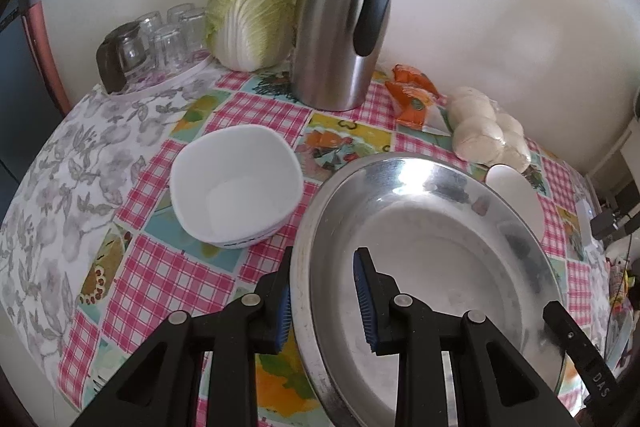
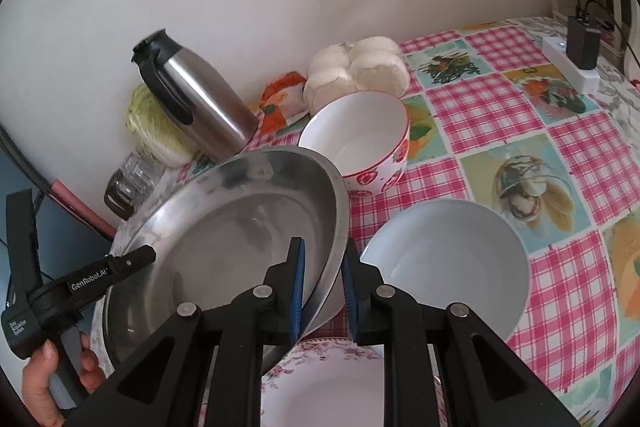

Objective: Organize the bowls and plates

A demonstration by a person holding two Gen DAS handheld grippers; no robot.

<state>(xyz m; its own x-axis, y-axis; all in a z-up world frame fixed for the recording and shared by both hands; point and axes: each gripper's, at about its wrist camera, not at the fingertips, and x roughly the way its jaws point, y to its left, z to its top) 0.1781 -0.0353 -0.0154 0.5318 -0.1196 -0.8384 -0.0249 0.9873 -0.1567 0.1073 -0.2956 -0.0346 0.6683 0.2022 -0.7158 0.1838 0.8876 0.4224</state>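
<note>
A large steel plate (image 1: 432,247) is held tilted between both grippers. My left gripper (image 1: 324,301) straddles its near-left rim, and the jaws stand close on it. My right gripper (image 2: 322,291) straddles the plate's (image 2: 240,227) right rim in the same way. A square white bowl (image 1: 236,183) sits on the table left of the plate. A white bowl with a red pattern (image 2: 360,139) stands behind the plate. A pale shallow plate (image 2: 444,263) lies at the right. A floral-rimmed plate (image 2: 320,383) lies under my right gripper.
A steel thermos jug (image 1: 340,19), a cabbage (image 1: 252,11), upturned glasses on a tray (image 1: 160,39), an orange packet (image 1: 412,95) and bagged buns (image 1: 488,131) line the wall. A power strip with a charger (image 2: 576,59) sits far right. The checked tablecloth (image 1: 168,267) covers the table.
</note>
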